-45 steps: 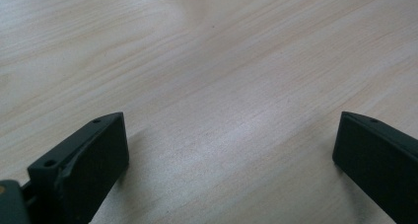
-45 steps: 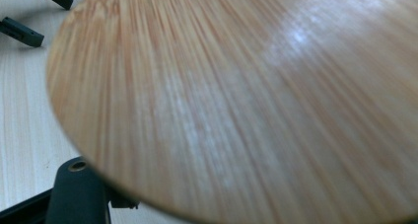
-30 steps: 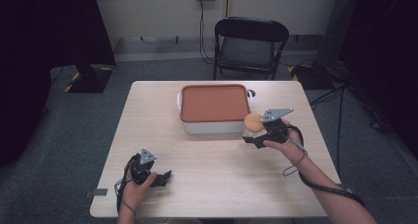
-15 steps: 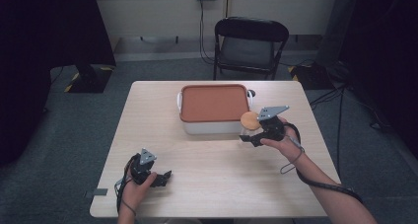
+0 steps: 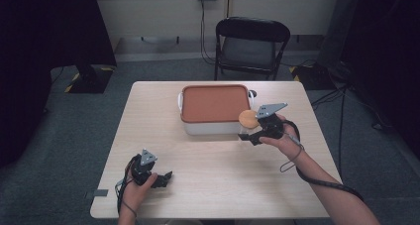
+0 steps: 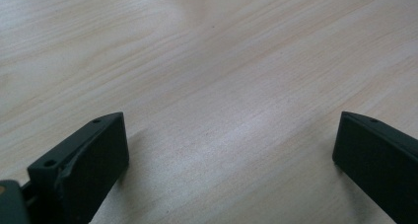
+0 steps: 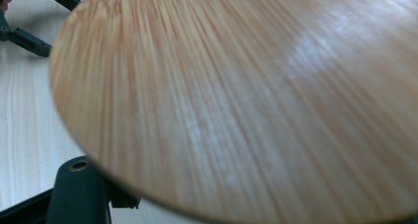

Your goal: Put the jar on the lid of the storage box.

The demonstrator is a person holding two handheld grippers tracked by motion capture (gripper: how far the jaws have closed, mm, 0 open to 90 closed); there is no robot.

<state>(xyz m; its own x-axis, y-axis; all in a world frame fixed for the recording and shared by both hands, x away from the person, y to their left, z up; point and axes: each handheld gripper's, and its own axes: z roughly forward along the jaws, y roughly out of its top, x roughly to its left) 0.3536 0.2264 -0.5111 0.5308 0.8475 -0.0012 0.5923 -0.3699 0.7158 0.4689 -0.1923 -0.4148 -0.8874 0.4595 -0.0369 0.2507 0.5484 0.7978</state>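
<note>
Right gripper [image 5: 250, 134], fingers clamped on a bamboo disc [image 5: 247, 119], has edged nearer the orange-lidded container [image 5: 214, 103], likely its destination; left gripper [image 5: 161, 178] rests open on the tabletop [image 5: 223, 175].

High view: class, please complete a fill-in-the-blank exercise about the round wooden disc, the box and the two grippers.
1. The right gripper holds a round ____ disc.
2. The box has a lid coloured ____.
3. The left gripper has its jaws ____.
4. Behind the table stands a black ____.

Missing words: wooden; orange; open; chair
</note>
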